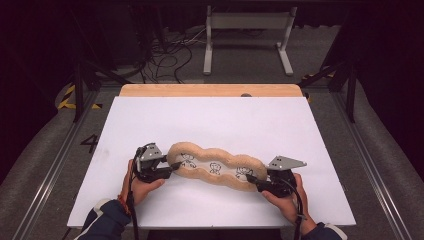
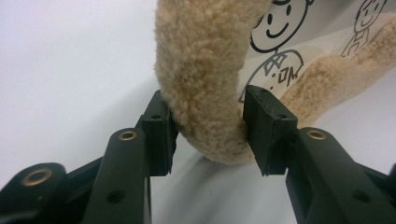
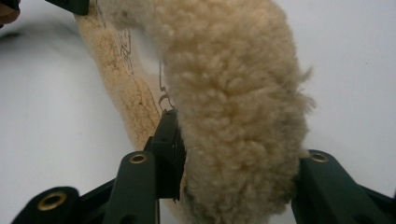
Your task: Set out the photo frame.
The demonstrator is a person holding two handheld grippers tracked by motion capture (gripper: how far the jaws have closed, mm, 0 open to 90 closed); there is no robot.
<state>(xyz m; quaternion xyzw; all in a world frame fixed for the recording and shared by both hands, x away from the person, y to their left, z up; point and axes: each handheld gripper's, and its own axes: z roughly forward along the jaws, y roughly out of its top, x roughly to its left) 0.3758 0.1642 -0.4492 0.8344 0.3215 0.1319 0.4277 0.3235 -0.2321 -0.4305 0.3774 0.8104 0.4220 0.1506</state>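
High view: one long fleece cushion (image 1: 216,167), tan plush rim with wavy outline, pale centre panel printed with three cartoon figures (image 1: 215,168), lying slantwise on the white table (image 1: 210,120), toward the near edge.

Hidden or unclear: both jaw tips are masked from above by gripper bodies and grey plates. In the right gripper view the far jaw's pad is buried behind fleece, only its arm showing; the cushion (image 3: 233,116) runs out of frame at top. In the left gripper view the cushion (image 2: 205,74) is cut off at top and right, and the printed figures are partly cropped.

Left gripper (image 1: 167,170): sits at the cushion's left end; jaws part-spread, both pads pressing the plush rim from either side, pinching it.

Right gripper (image 1: 252,181): sits at the cushion's right end, nearer the table's front; jaws likewise part-spread around the thick rim, near pad pressed into the fleece, gripping it.

Hands (image 1: 142,187) hold each gripper from below; dark sleeves are cut off at the bottom edge.
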